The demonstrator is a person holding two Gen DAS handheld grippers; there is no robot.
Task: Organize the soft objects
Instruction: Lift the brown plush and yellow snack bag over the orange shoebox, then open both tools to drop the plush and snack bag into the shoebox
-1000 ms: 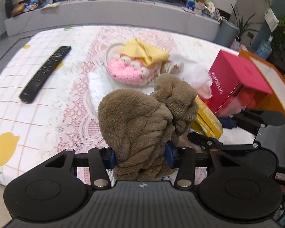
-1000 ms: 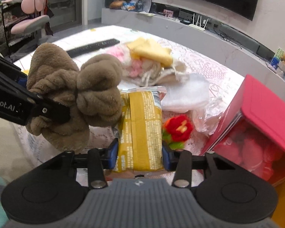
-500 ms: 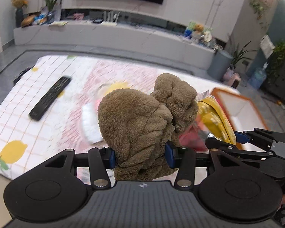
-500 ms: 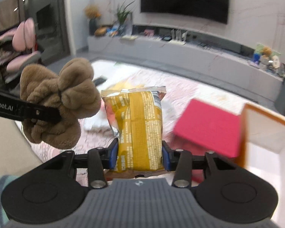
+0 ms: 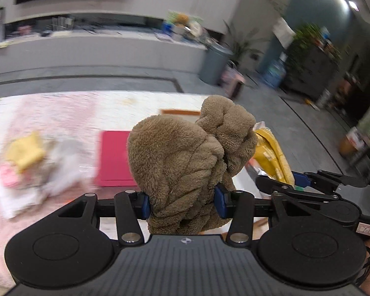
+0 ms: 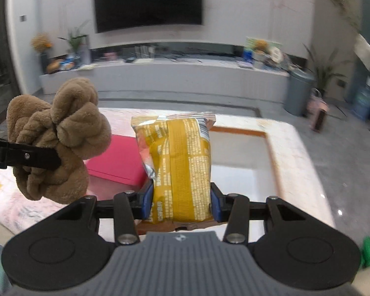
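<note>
Tabletop under a pink-and-white cloth, carrying a white, orange-rimmed tray at right and a red box to its left. Left gripper: fingers part-open, clamped on a brown plush cloth held above the tabletop. Right gripper: fingers part-open, clamped on an upright yellow snack packet over the tray's near edge.

No text can be read. The yellow snack packet carries rows of small print, too blurred to make out; nothing else shows legible writing.
</note>
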